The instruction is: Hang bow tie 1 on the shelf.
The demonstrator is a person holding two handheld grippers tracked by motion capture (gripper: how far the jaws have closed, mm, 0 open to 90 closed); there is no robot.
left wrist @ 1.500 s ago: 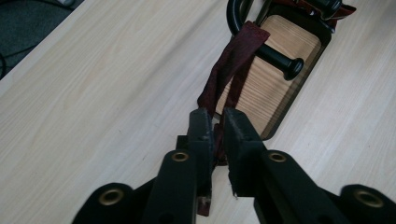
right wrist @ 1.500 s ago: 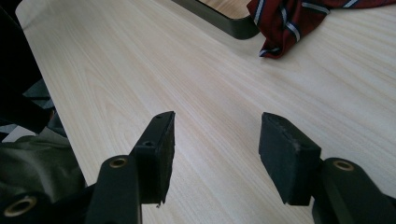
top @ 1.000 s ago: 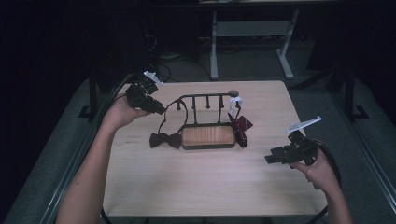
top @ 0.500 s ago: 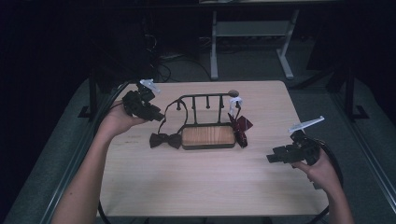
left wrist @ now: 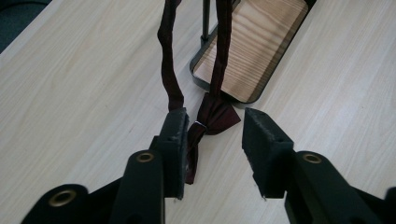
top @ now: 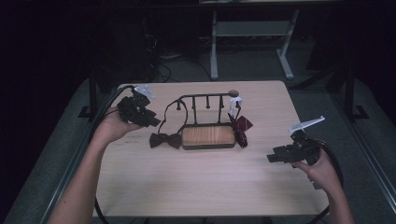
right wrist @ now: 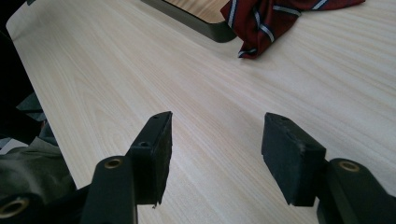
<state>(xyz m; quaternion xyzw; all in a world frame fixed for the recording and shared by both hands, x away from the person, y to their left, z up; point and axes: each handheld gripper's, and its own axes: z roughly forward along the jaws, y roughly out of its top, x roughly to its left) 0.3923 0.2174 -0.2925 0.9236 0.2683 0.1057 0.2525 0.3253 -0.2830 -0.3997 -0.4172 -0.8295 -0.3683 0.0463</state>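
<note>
A dark maroon bow tie [top: 164, 140] lies on the table left of a wooden-based stand [top: 208, 136], its strap looped up over the stand's black rail [top: 205, 97]. My left gripper [top: 154, 122] hovers just left of it. Its jaws have just been opening, and in the left gripper view [left wrist: 212, 123] the bow tie [left wrist: 215, 114] lies on the table between them, close by the left pad, with a wide gap to the right pad. A red striped tie [top: 240, 126] hangs at the stand's right end. My right gripper [top: 271, 157] is open over bare wood [right wrist: 217, 126].
The light wooden table [top: 201, 186] ends at a rounded edge close behind the left hand. A white tag [top: 236, 100] sits on the rail's right end. Beyond the table are a dark floor, cables and a white desk frame [top: 247, 32].
The left hand has drifted left and toward the near side, away from the rail, and its jaws have spread. The bow tie and the right hand have stayed where they were.
</note>
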